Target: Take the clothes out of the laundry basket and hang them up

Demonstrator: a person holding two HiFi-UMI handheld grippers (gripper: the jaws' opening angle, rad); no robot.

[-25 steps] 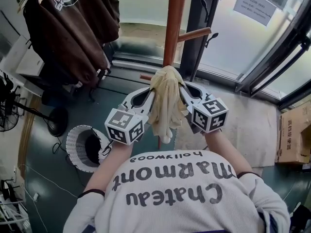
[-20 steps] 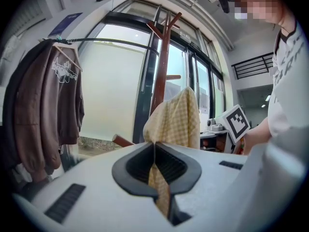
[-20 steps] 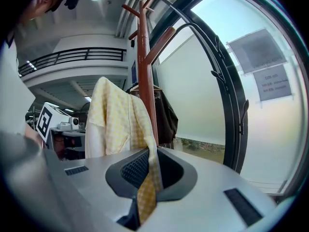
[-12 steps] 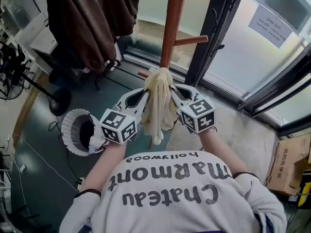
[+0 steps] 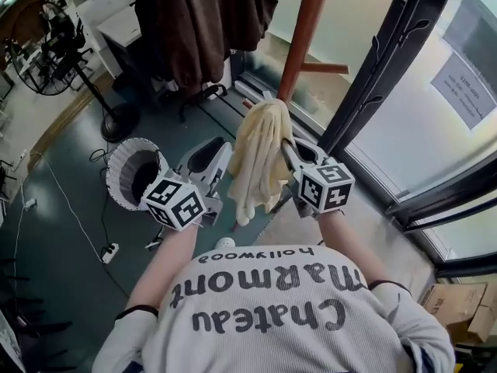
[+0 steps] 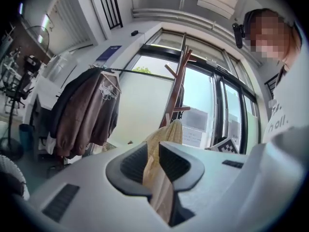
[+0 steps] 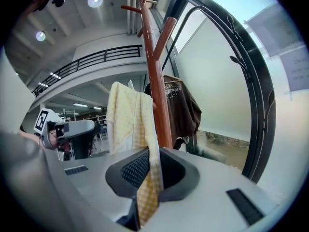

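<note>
Between the right tongs (image 7: 152, 164), yellow cloth (image 7: 126, 115) (just beside the wooden stand (image 7: 157, 91))

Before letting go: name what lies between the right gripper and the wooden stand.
The yellow cloth, from the right gripper, shut on it, up to the wooden stand; right gripper view.

Soft woven yellow cloth (image 5: 260, 158); smooth, glossy wooden coat stand (image 5: 304, 33); matt white plastic basket (image 5: 115, 181).

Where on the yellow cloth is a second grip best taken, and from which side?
Probably the loose hanging fold at the left edge of the yellow cloth, approached level from the left: it dangles free beside the coat rack, while the right gripper pinches its right side.
</note>
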